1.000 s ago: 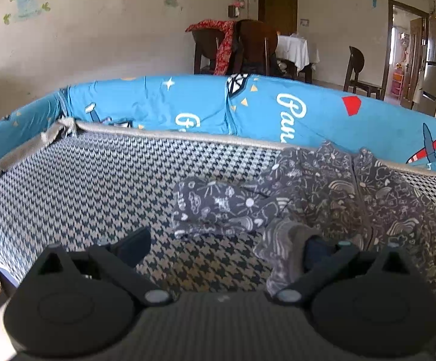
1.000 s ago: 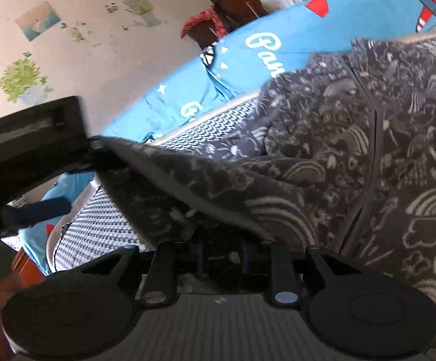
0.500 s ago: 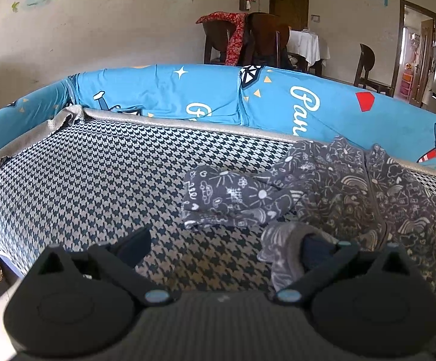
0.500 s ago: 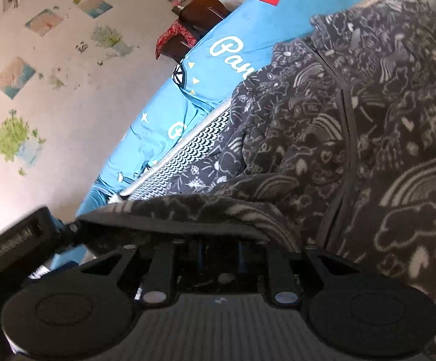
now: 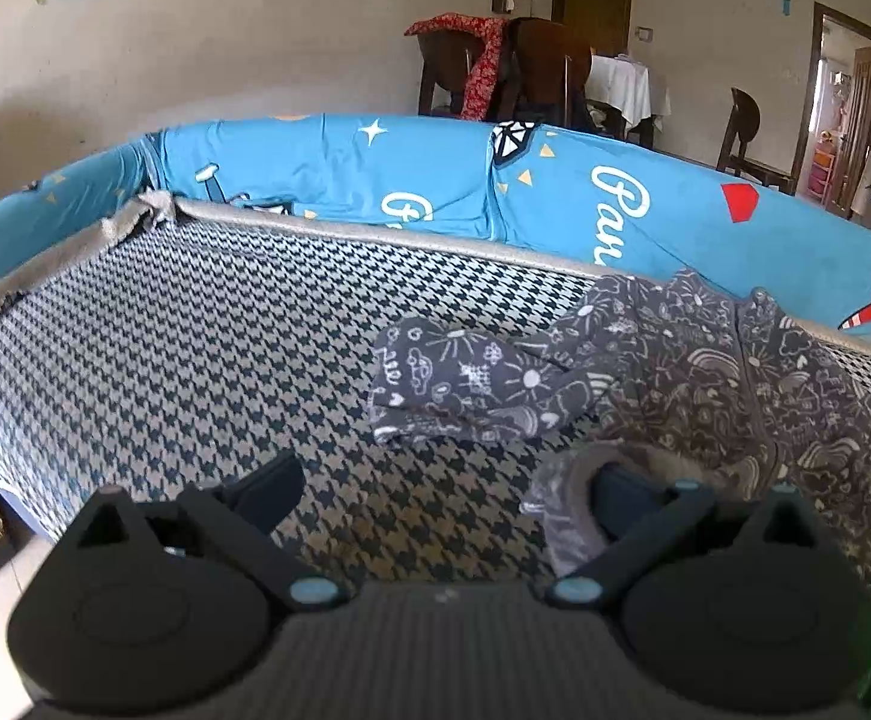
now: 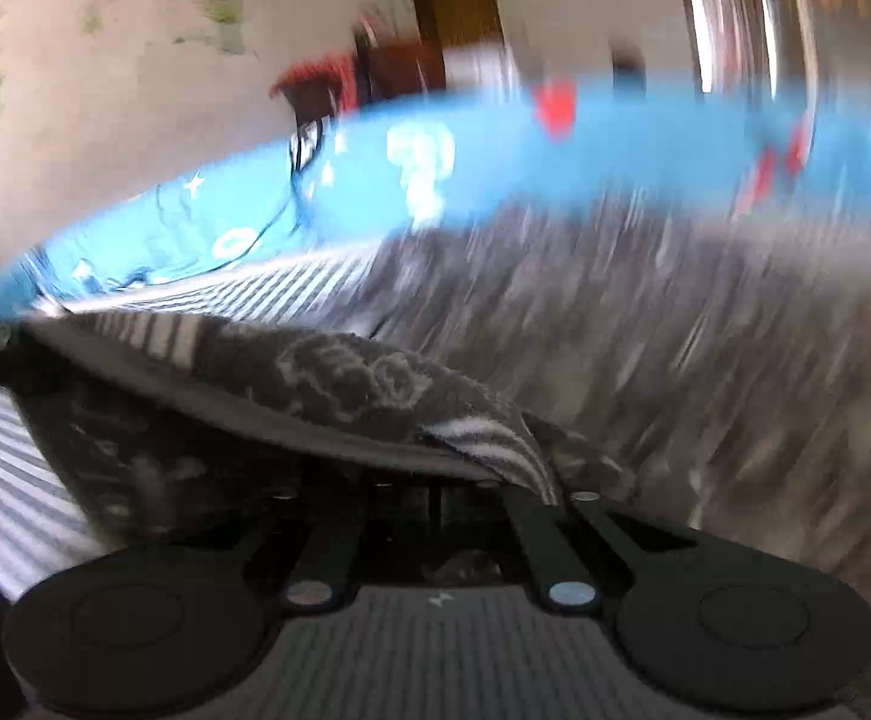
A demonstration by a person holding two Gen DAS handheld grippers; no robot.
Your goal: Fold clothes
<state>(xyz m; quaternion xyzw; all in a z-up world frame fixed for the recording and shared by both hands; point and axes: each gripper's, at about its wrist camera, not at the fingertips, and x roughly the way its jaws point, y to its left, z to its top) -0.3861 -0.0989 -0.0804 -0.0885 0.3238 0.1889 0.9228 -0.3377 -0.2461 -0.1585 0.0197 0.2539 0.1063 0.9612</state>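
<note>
The dark printed garment point(image 5: 705, 372) lies on the checked mattress point(image 5: 195, 348), toward its far right side against the blue bumper point(image 5: 435, 180), one sleeve point(image 5: 459, 384) stretched flat to the left. A second ago we had the right tongs point(image 6: 435, 480) steady over that fabric; now their view is streaked with blur, so they are swinging fast, and a band of hem point(image 6: 339, 384) is draped across their tips. They look nearly closed on that edge, though the cloth hides the tips and we cannot tell for sure. The left tongs point(image 5: 441, 492) have barely shifted through the same second: spread wide, low over the near edge of the mattress, with one finger point(image 5: 621, 492) tucked into a grey cuff point(image 5: 567, 504) and nothing pinched between them. We read this as the fold starting, the right side carrying the hem over while the left anchors the cuff. The risk is the cuff slipping off an open finger.
</note>
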